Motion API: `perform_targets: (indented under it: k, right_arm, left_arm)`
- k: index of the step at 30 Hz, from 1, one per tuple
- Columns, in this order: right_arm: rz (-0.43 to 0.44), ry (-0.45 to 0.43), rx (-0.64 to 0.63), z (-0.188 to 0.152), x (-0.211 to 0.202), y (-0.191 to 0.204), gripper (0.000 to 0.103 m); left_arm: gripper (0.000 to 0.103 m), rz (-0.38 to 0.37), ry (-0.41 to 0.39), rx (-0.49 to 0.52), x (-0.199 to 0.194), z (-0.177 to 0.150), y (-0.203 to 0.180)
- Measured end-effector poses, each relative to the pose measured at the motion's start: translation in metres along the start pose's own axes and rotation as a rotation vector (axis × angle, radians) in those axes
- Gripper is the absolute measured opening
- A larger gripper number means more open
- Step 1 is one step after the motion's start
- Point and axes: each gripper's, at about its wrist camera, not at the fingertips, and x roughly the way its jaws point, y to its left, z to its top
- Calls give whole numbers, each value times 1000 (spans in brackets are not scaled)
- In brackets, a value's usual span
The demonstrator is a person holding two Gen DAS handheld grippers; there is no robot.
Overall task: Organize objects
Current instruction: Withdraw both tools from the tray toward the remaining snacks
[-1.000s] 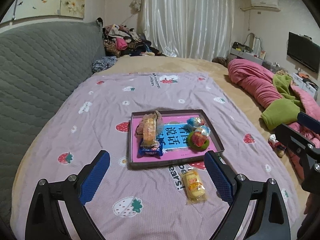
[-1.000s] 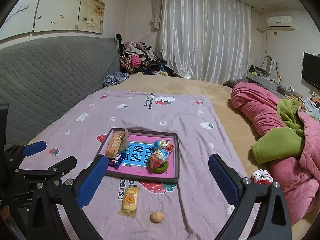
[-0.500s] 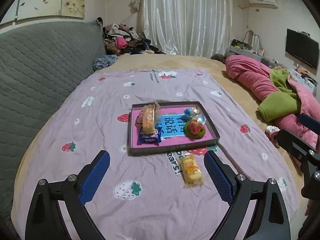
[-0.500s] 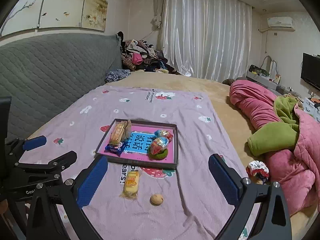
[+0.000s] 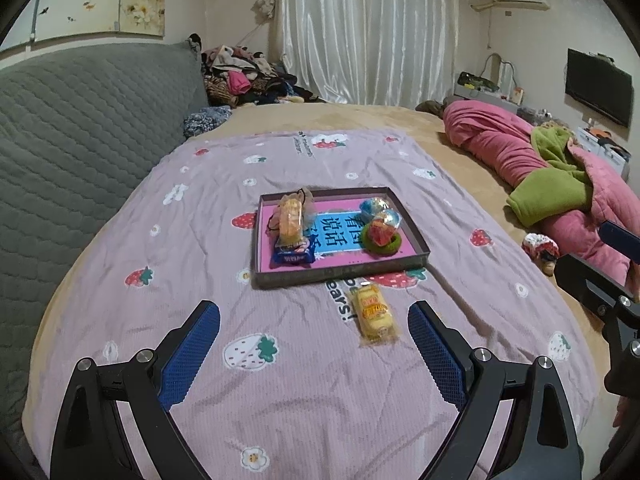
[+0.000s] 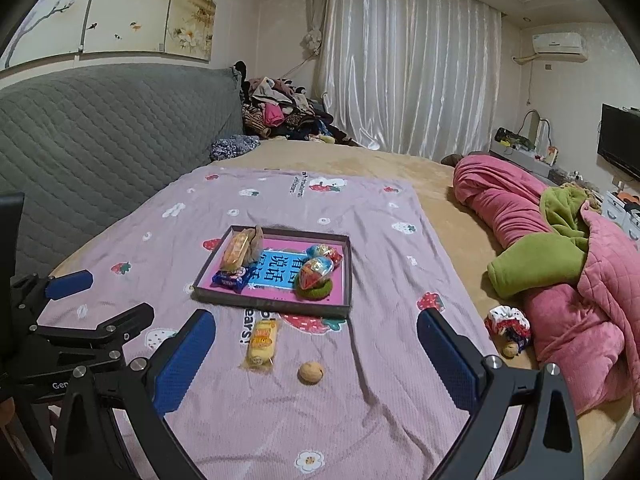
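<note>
A dark-rimmed tray (image 5: 340, 274) (image 6: 272, 303) with a pink bottom lies on the strawberry-print sheet. It holds a wrapped cake, a blue snack packet (image 5: 293, 255), foil eggs (image 6: 317, 270) and a green ring. In front of the tray lies a yellow snack pack (image 5: 373, 312) (image 6: 262, 345), and a walnut (image 6: 311, 372) sits to its right. My left gripper (image 5: 314, 350) is open above the sheet, short of the yellow pack. My right gripper (image 6: 316, 360) is open too, with the walnut and yellow pack ahead between its fingers. Neither holds anything.
A grey quilted headboard (image 5: 80, 136) runs along the left. Pink and green bedding (image 6: 568, 272) is heaped at the right, with a patterned scrunchie (image 6: 508, 322) beside it. Clothes (image 6: 276, 116) are piled at the far end before white curtains.
Both grippers have pulled back from the tray, which now sits farther off in both views. More of the sheet shows in front, and both stay open.
</note>
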Motion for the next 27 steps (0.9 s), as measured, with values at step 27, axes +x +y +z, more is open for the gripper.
perform_targets:
  k: [27]
  right_arm:
    - [0,62,-42,-51,4,2,102]
  left_arm:
    - [95,-12,67,30,17,-37,-16]
